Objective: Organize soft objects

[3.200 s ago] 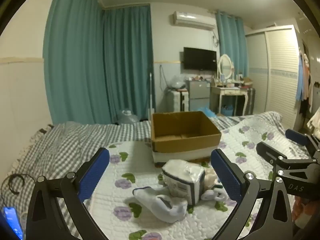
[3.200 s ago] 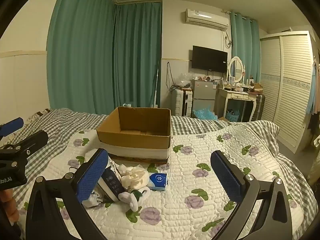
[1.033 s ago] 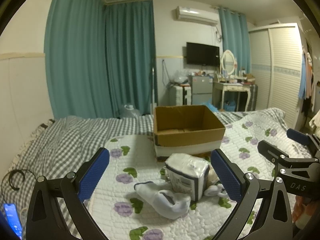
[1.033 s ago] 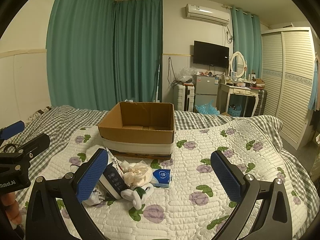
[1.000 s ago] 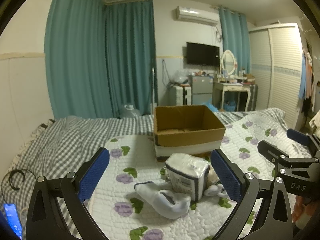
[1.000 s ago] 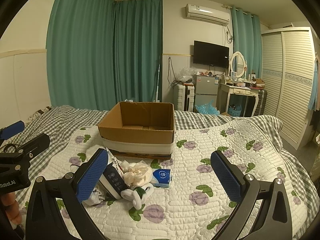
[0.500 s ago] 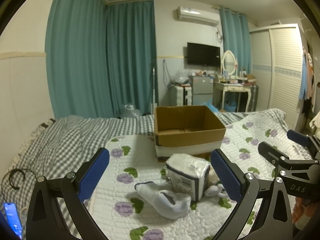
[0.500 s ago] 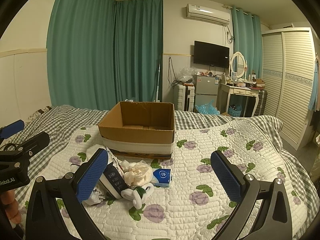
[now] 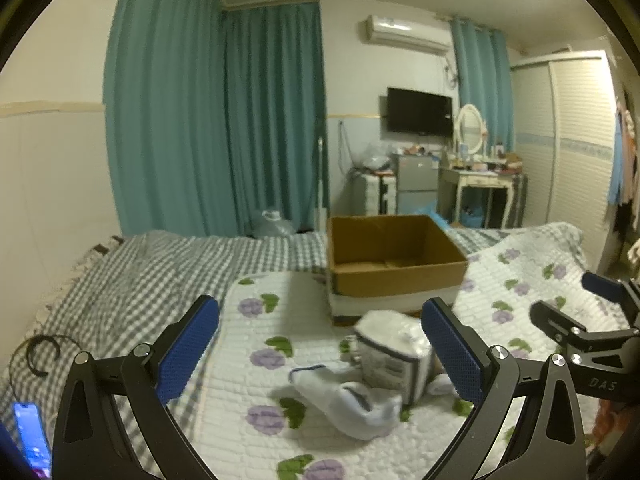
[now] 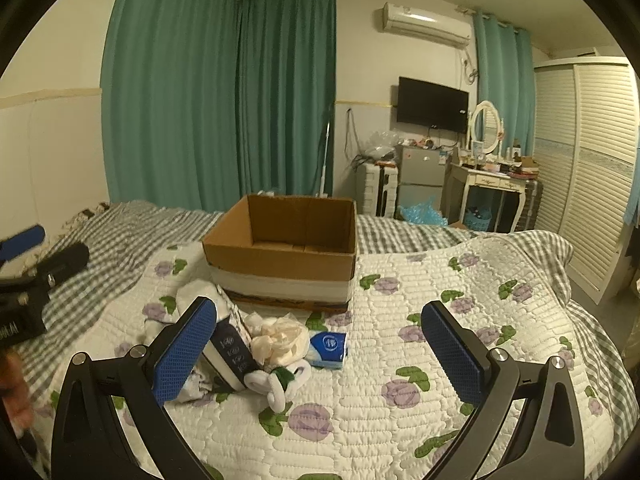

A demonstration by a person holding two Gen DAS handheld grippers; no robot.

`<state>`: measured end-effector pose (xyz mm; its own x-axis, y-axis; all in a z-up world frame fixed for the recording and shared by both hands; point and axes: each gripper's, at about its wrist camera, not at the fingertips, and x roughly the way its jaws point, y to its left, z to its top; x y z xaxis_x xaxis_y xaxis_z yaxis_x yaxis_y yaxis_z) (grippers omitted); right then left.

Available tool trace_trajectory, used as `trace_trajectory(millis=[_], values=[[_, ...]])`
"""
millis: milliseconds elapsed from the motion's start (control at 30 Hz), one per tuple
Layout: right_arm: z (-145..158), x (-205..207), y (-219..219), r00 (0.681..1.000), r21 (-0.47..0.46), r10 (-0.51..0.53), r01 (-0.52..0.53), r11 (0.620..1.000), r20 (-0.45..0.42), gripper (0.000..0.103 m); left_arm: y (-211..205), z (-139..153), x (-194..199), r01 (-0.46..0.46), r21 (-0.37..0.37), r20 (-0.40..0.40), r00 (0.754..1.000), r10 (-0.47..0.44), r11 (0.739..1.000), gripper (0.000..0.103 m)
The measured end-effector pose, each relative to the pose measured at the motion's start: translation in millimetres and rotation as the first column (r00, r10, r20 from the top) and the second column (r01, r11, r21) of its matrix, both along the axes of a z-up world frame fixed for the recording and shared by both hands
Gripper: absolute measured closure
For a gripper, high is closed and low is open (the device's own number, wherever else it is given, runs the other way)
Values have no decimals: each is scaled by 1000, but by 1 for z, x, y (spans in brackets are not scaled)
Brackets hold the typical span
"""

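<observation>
An open cardboard box [image 9: 394, 256] [image 10: 286, 246] stands on the flowered quilt. In front of it lies a pile of soft things: a wrapped tissue pack [image 9: 390, 350] [image 10: 230, 344], a white sock [image 9: 348, 398], a cream plastic bag [image 10: 280, 338], a small blue tissue packet [image 10: 329, 345] and a small white plush [image 10: 276, 384]. My left gripper [image 9: 320, 354] is open and empty, above the quilt just short of the pile. My right gripper [image 10: 320, 356] is open and empty, to the right of the pile. Each gripper also shows in the other's view: the right [image 9: 592, 316], the left [image 10: 36, 256].
A grey checked blanket [image 9: 132, 276] covers the bed's left side. A phone [image 9: 32, 434] and a black cable [image 9: 38, 354] lie at its near left. A fridge [image 10: 420, 178], a dressing table [image 10: 490, 184] and a wardrobe [image 10: 592, 168] stand beyond the bed.
My left gripper has shifted a little to the left, so the box and pile sit further right in its view. The right gripper has barely moved.
</observation>
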<state>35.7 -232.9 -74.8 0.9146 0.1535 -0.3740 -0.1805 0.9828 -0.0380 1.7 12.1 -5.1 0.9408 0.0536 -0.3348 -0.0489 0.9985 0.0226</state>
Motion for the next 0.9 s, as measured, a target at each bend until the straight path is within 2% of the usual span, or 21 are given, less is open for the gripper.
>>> trace_trajectory(millis=[133, 333, 400, 433, 533, 733, 800, 867, 900], values=[[-17, 11, 2, 998, -27, 10, -12, 1000, -62, 0, 9, -8, 7, -34, 17, -34, 999, 34, 999, 0], [-53, 32, 6, 985, -49, 30, -39, 998, -168, 0, 7, -48, 28, -14, 21, -177, 984, 18, 1000, 0], [-67, 42, 8, 976, -52, 36, -48, 997, -215, 2, 1, -66, 37, 22, 23, -241, 970, -16, 1000, 0], [-70, 45, 8, 973, -52, 37, -50, 997, -227, 6, -2, -76, 43, 41, 11, -276, 960, -36, 999, 0], [-86, 56, 12, 957, -41, 64, -79, 996, -284, 8, -10, -97, 51, 61, 8, -338, 940, -55, 998, 0], [-107, 74, 26, 928, -32, 111, -131, 991, -356, 16, -15, -119, 65, 86, -4, -405, 911, -81, 996, 0], [-114, 81, 29, 915, -21, 123, -141, 990, -384, 23, -13, -125, 71, 85, -29, -416, 905, -89, 996, 0], [-119, 87, 30, 905, -10, 133, -150, 989, -403, 40, -11, -127, 74, 90, -61, -416, 903, -107, 994, 1], [-121, 90, 30, 901, -2, 138, -152, 988, -412, 43, -12, -128, 76, 94, -64, -414, 904, -112, 994, 2]])
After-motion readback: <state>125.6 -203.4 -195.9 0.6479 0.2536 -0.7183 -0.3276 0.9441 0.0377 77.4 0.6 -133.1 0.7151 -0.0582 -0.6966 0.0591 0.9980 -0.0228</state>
